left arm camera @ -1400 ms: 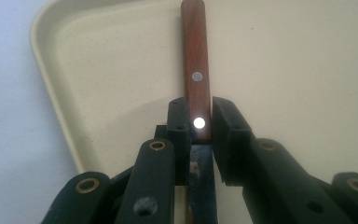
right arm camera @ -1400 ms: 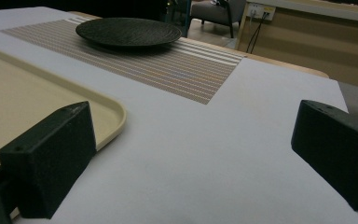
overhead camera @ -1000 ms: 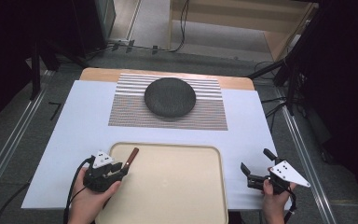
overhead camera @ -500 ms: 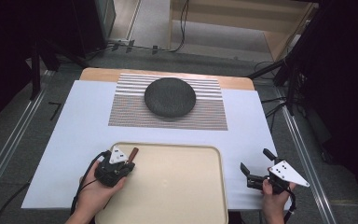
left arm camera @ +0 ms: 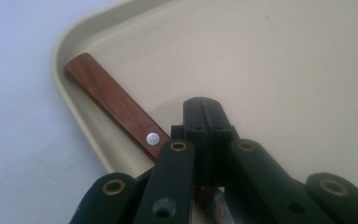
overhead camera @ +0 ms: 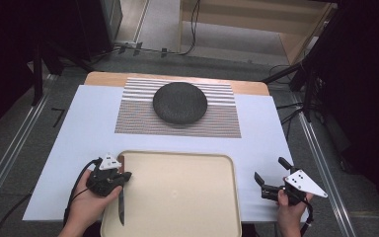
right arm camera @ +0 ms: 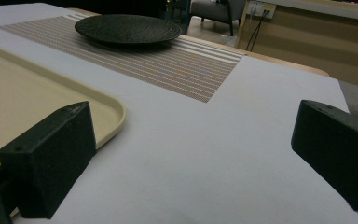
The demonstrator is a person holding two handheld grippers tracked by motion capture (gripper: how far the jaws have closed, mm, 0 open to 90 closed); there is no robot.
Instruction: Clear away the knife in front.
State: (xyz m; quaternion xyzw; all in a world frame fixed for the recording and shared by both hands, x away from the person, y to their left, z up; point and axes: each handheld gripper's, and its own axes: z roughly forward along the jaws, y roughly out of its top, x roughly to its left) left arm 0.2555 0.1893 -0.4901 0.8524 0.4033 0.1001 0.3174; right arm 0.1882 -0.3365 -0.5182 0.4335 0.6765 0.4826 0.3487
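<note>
A: Start with the big things; what lies where, taking the tray as the mark?

B: The white table cover (overhead camera: 79,128) spreads under everything; the beige tray (overhead camera: 177,197) sits at its near edge, about midway across; beyond the tray's far rim lies a striped mat (overhead camera: 133,113), and on that mat a dark round plate (overhead camera: 180,102); tray and mat are apart, with bare cover between.

A: And the grippers?

B: The left gripper (overhead camera: 120,176) is over the tray's left rim, held in the left hand (overhead camera: 86,205); the right gripper (overhead camera: 269,177) is off the tray's right side, over the bare cover, in the right hand (overhead camera: 288,210).

A: How do the jaws stand?

B: On the left they are pressed together, pinching a knife (left arm camera: 116,105) near where handle meets blade; its brown wooden handle runs toward the tray's far left corner, inside the rim; in the high view the dark blade (overhead camera: 121,210) points toward the tray's near edge, along its left side; on the right the jaws are spread wide, with nothing between them.
</note>
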